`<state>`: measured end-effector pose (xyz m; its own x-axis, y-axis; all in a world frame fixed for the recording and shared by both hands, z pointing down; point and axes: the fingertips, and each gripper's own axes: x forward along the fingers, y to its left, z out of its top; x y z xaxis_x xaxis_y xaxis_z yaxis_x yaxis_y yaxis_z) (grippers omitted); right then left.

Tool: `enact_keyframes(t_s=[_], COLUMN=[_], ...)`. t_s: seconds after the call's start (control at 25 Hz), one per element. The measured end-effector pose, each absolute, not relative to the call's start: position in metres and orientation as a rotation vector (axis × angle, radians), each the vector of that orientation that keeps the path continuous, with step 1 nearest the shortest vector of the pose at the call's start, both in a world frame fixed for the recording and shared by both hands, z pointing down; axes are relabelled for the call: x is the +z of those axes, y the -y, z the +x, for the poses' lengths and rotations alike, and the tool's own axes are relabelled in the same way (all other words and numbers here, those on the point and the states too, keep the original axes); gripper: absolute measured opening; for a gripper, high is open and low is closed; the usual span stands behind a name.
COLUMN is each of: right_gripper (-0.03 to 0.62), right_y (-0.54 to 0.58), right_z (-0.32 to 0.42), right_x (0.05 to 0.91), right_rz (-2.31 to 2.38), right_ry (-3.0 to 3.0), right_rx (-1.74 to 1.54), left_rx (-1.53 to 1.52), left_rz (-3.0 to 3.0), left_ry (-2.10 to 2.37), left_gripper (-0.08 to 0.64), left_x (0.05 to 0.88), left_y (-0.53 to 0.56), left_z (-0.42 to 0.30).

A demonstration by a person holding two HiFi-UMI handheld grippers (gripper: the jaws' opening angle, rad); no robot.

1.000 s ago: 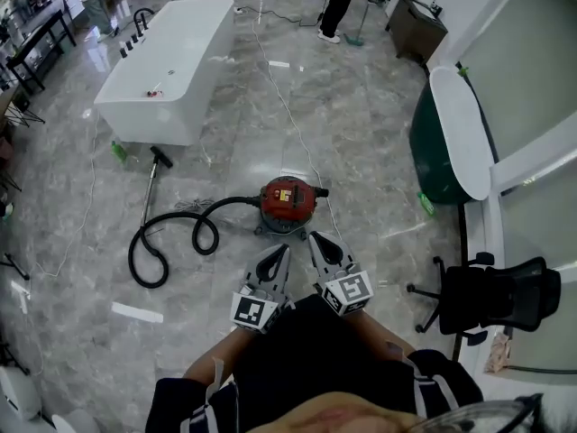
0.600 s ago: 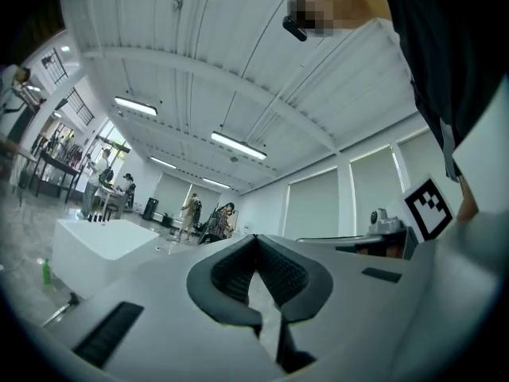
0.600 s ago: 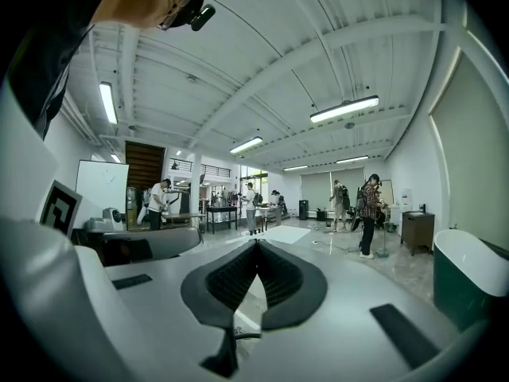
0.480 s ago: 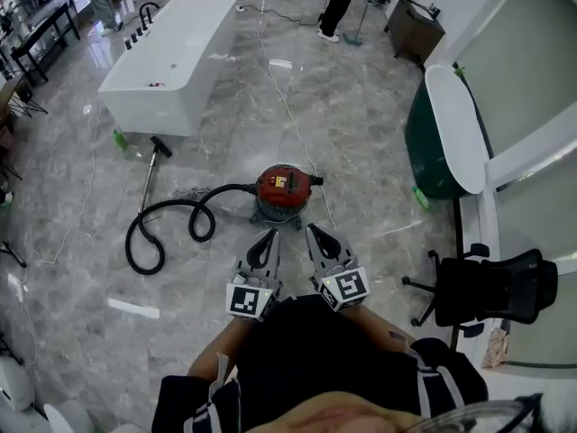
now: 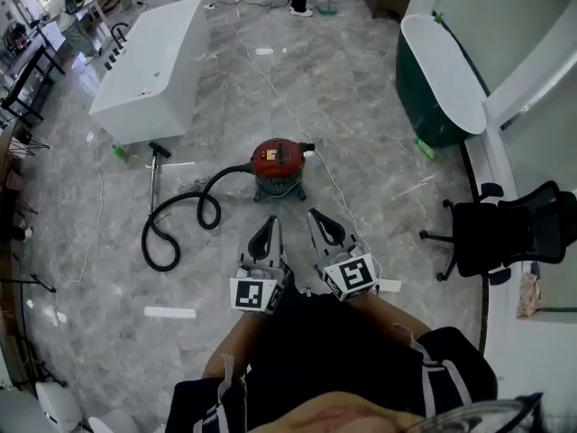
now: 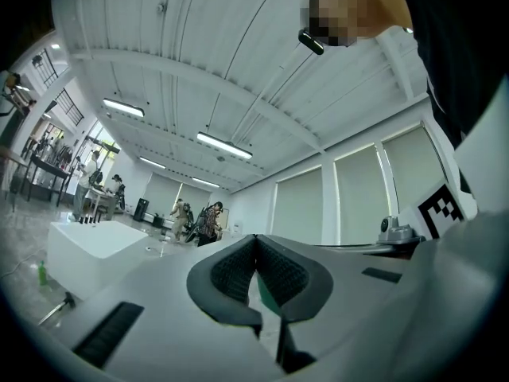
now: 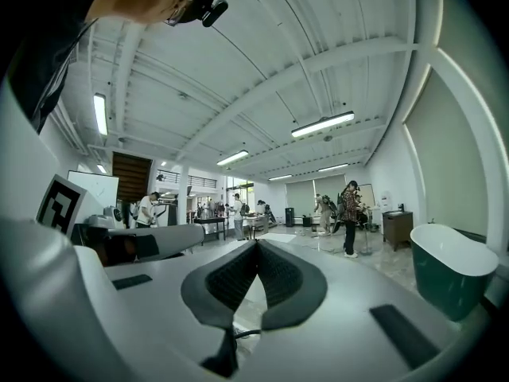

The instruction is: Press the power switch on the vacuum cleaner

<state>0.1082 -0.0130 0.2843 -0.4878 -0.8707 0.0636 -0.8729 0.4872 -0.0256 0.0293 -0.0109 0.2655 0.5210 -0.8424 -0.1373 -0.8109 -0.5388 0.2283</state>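
Note:
A round red vacuum cleaner (image 5: 279, 162) stands on the marble floor in the head view, its black hose (image 5: 181, 220) looping to the left. My left gripper (image 5: 268, 225) and right gripper (image 5: 319, 218) are held side by side just short of it, a little above the floor. Both are shut with nothing between the jaws. In the left gripper view my left gripper (image 6: 256, 239) points out across the room, and in the right gripper view my right gripper (image 7: 256, 245) does the same; the vacuum cleaner is hidden in both views.
A white bathtub (image 5: 149, 70) stands at the far left and a dark green bathtub (image 5: 444, 81) at the far right. A black office chair (image 5: 505, 237) is on the right. A white cable (image 5: 275, 88) runs along the floor behind the vacuum cleaner. People (image 7: 349, 216) stand far off.
The vacuum cleaner sits higher in the head view than a second ago and the whole scene has shifted. Both grippers stay shut and side by side.

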Motion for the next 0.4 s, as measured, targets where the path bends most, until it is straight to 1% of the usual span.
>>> enact_keyframes(t_s=[0.2,0.4], right_gripper=[0.017,0.017], right_y=[-0.024,-0.022], right_z=[0.128,0.149], right_x=[0.274,0.258], right_rz=[1.641,1.724], right_ry=[2.642,2.689], right_rx=[0.079,0.027], left_rx=[-0.31,-0.394], left_rz=[2.654,2.741], left_ry=[1.35,1.265], left_gripper=[0.018,0.018], left_x=[0.269,0.253], left_y=[-0.023,-0.024], left_z=[0.06,0.092])
